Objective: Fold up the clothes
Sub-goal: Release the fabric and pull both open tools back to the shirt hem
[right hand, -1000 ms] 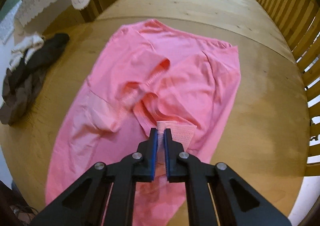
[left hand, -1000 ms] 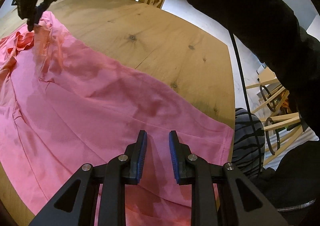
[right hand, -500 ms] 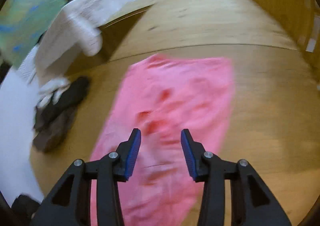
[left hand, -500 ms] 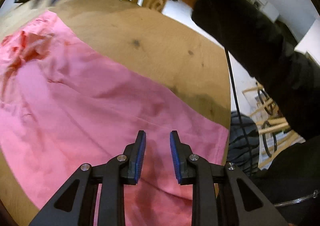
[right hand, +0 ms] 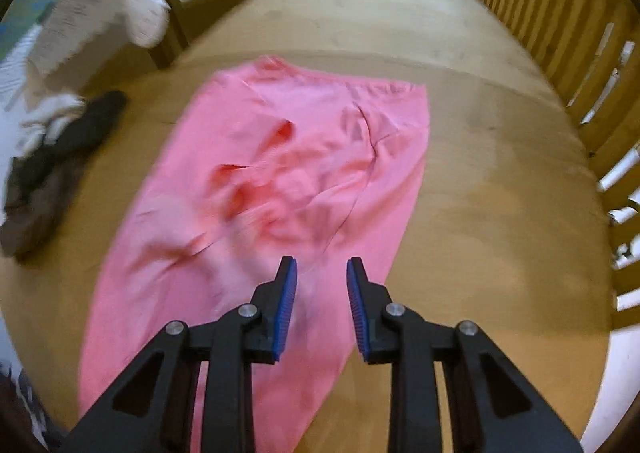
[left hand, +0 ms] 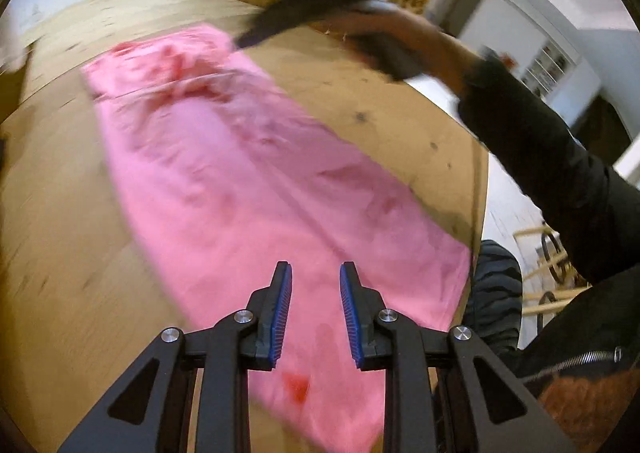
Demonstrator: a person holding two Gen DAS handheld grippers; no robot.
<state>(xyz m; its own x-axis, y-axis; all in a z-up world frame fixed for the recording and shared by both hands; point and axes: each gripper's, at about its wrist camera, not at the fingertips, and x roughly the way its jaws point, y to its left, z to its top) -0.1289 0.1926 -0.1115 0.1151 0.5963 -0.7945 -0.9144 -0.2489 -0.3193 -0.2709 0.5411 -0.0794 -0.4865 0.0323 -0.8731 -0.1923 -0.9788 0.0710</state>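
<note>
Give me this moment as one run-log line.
stage: between folds | pink garment: flat on wooden table, sides folded in | left gripper: opening, empty | right gripper: closing, empty

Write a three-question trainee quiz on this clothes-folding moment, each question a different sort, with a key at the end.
1. True or false: the pink garment lies on the wooden table, and no cloth is between the pads of the right gripper.
2. Multiple choice: what lies on the table left of the pink garment in the right wrist view? A) a dark pile of clothes B) a mug C) a book
3. Fill in the blank: the left gripper hovers over the pink garment with ____ between its pads.

Key: 1 true; 2 A; 3 nothing. The left jaws are opening and the right jaws are closing, both on empty air.
</note>
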